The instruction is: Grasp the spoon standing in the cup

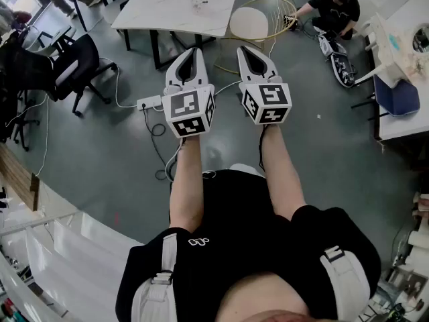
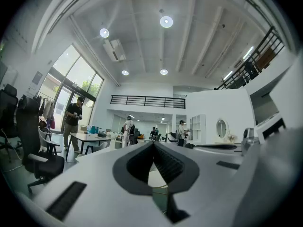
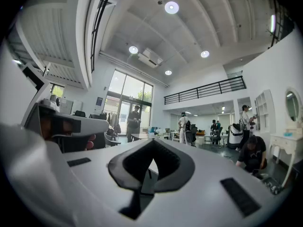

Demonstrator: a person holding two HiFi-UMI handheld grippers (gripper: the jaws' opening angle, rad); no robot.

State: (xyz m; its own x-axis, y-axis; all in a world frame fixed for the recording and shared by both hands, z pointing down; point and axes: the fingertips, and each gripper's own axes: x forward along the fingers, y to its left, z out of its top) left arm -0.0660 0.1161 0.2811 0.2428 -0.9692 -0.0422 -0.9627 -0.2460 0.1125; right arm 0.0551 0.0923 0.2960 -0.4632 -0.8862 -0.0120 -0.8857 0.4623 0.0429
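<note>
Above the grey floor (image 1: pixel 322 146), well short of the far worktop (image 1: pixel 174 5), I hold my left claw (image 1: pixel 192 52) and right claw (image 1: pixel 248 49) side by side, both pressed together on nothing, so, seeing no spoon or cup anywhere, I should find them before parting either.

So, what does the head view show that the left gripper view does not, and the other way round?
Only the head view: the person's forearms, the right gripper, the grey floor, a power strip with cables, and a crouching person at the top right.
Only the left gripper view: ceiling lights, an air conditioner, a balcony railing, an oval mirror and a standing person.
Both: the left gripper, jaws together and empty, and black office chairs.
</note>
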